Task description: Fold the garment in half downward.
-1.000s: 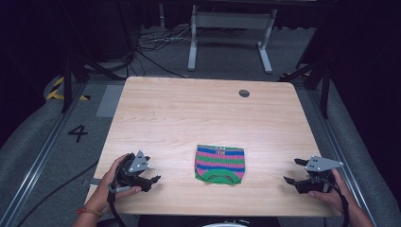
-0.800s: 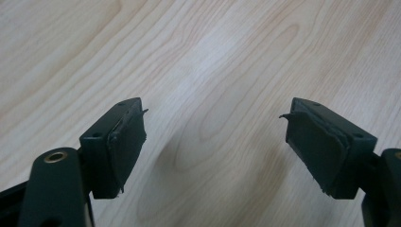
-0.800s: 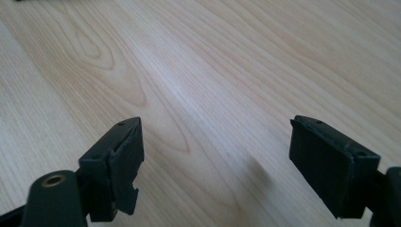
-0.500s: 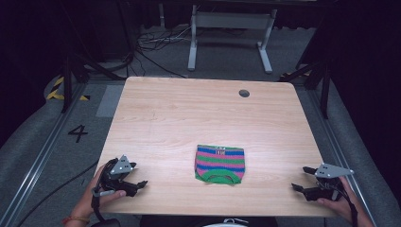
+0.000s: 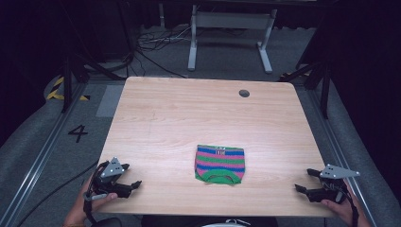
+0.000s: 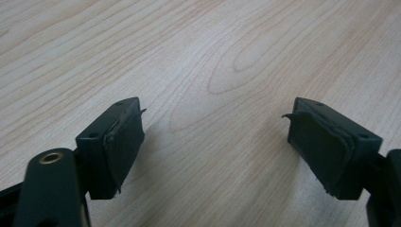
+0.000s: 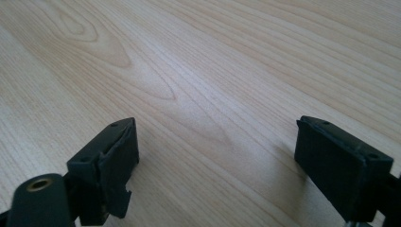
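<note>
On floor left of table [image 5: 156, 118]: painted "4" [image 5: 77, 133]. Striped garment [image 5: 220, 164] label unreadable. Left gripper [image 5: 135, 185], right gripper [image 5: 302, 180]: wide open, empty.

A matt, smooth wooden table [image 5: 179, 118] bears a knitted striped cloth [image 5: 220, 164] of soft weave.

Table [image 5: 189, 118] is lit evenly from above, room around it nearly black. Close-ups look soft, maybe slightly blurry, with faint shadows under the jaws.

I see lots of bare table [image 5: 189, 118] all around; the folded striped cloth [image 5: 220, 164] lies between my grippers.
</note>
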